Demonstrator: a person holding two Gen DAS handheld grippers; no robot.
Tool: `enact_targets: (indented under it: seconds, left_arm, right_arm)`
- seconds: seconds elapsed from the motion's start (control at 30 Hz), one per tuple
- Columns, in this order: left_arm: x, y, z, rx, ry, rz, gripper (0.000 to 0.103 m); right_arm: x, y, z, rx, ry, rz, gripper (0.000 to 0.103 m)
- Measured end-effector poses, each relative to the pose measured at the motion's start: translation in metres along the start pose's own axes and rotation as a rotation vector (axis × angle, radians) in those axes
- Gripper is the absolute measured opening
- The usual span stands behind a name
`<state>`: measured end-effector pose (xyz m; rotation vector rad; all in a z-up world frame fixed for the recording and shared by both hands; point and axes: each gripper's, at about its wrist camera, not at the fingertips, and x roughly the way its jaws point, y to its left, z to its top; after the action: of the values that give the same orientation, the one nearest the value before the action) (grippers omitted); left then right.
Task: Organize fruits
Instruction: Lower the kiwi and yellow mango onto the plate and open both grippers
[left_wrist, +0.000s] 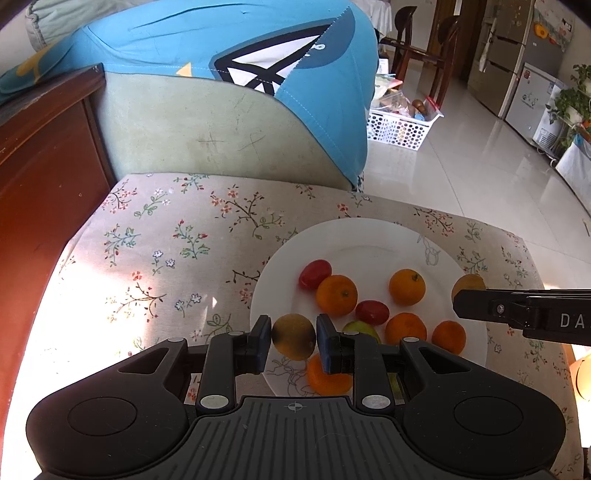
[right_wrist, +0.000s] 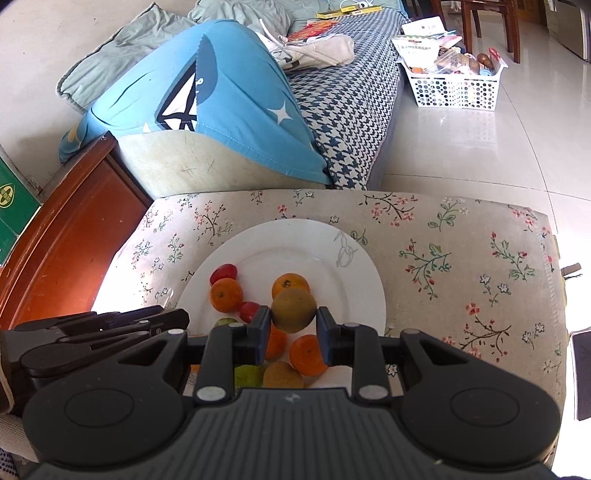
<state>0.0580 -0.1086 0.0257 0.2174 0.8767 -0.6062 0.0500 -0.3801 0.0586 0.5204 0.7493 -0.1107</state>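
Note:
A white plate sits on a floral-cloth stool and holds several small oranges, two red cherry tomatoes and a green fruit. My left gripper is shut on a yellow-brown fruit above the plate's near-left edge. My right gripper is shut on another yellow-brown fruit above the plate. A third such fruit lies on the plate below it. The right gripper also shows in the left wrist view at the plate's right edge.
A sofa with a blue cushion stands just behind the stool. A wooden cabinet is on the left. A white perforated basket of packets sits on the tiled floor. The floral cloth extends right of the plate.

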Motion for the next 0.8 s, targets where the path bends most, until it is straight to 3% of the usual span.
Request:
enact_targets:
  seconds: [0.3, 0.5, 0.6, 0.7, 0.8]
  left_arm:
    - [-0.001, -0.008, 0.001, 0.015, -0.001, 0.005, 0.026]
    - [-0.005, -0.012, 0.001, 0.024, -0.003, 0.031, 0.047]
    - [-0.007, -0.013, 0.001, 0.029, 0.003, 0.047, 0.053]
    - [-0.008, -0.013, 0.001, 0.021, 0.011, 0.06, 0.069]
    - [-0.011, -0.014, 0.0, 0.026, 0.012, 0.064, 0.07]
  right_arm:
    - [0.002, 0.004, -0.001, 0.004, -0.004, -0.002, 0.03]
    - [-0.001, 0.006, 0.0, -0.001, -0.012, -0.01, 0.032]
    - [-0.001, 0.006, 0.0, 0.001, -0.009, -0.01, 0.041]
    - [-0.002, 0.008, -0.001, -0.002, -0.005, -0.01, 0.044]
    - [-0.003, 0.01, -0.001, -0.005, -0.003, -0.01, 0.053]
